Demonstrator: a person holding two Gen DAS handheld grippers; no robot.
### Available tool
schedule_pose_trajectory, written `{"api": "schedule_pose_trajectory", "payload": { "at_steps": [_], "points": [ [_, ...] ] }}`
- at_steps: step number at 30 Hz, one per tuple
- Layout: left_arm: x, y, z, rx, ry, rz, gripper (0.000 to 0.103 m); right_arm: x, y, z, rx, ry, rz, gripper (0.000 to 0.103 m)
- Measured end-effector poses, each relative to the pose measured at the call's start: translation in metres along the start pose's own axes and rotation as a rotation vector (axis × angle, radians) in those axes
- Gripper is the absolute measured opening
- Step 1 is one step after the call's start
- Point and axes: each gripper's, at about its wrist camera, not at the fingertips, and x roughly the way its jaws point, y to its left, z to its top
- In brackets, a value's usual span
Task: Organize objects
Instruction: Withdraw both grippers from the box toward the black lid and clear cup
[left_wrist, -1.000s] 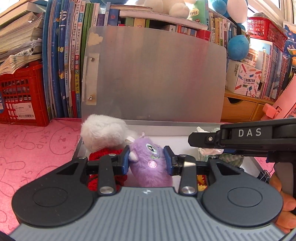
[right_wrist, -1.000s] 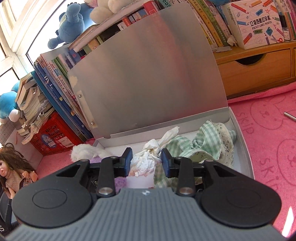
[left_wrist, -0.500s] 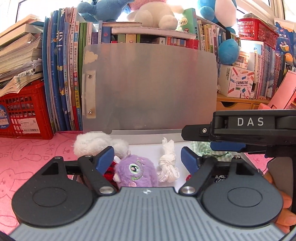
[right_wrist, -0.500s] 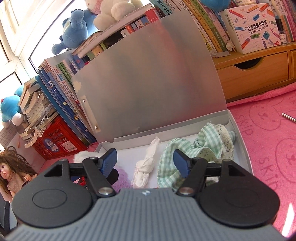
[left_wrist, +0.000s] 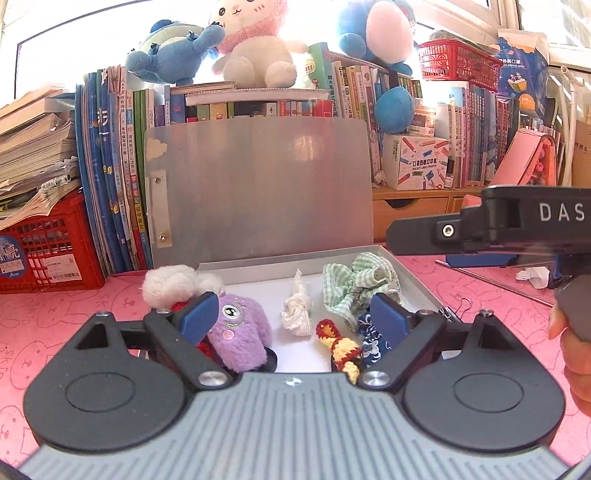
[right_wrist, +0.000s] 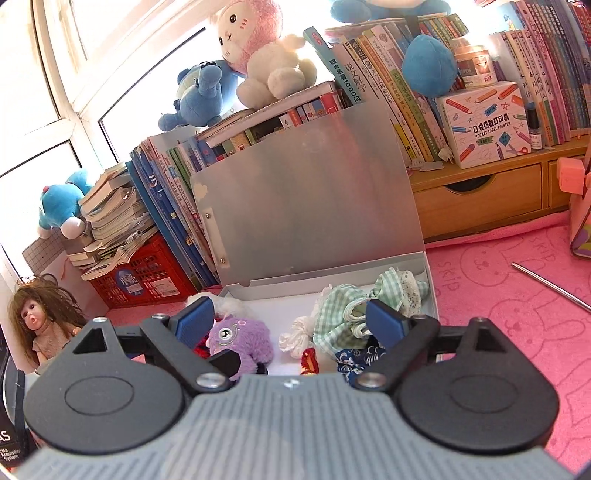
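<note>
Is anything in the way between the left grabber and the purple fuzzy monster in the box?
Nothing visible. The left hand-held gripper is open, and the purple monster sits in the open box right beside its left finger, with no object between them. The lid stands up behind.

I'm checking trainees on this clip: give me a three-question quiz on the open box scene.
1. True or false: the left gripper holds the fuzzy purple one-eyed plush toy.
2. What lies between that plush and the green checked cloth bundle in the grey flat box?
3. The box's grey lid is: A shut, B raised, C removed.

Key: 1 false, its fingers are spread, as are the right gripper's; 2 a knotted white tissue wad; 3 B.
</note>
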Motion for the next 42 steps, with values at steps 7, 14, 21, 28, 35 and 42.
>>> {"api": "schedule_pose_trajectory", "payload": {
  "at_steps": [7, 14, 21, 28, 35, 42],
  "points": [
    [-0.032, -0.012, -0.010, 0.010, -0.002, -0.030, 0.092, -0.048, -0.002, -0.011, -0.064, -0.008, 0.001, 0.097],
    [-0.069, -0.024, -0.023, 0.054, -0.009, -0.048, 0.092, -0.091, -0.002, -0.026, -0.098, -0.023, -0.005, 0.098],
    [-0.099, -0.027, -0.051, 0.047, 0.006, -0.060, 0.093, -0.124, -0.007, -0.057, -0.114, -0.014, -0.023, 0.099],
    [-0.120, -0.023, -0.082, 0.005, 0.028, -0.086, 0.093, -0.142, -0.006, -0.090, -0.164, 0.012, -0.031, 0.099],
    [-0.140, -0.024, -0.107, -0.009, 0.035, -0.101, 0.093, -0.148, 0.000, -0.120, -0.205, 0.057, -0.020, 0.100],
    [-0.157, -0.028, -0.131, 0.008, 0.053, -0.111, 0.093, -0.152, 0.017, -0.154, -0.279, 0.118, -0.013, 0.100]
  ]
}}
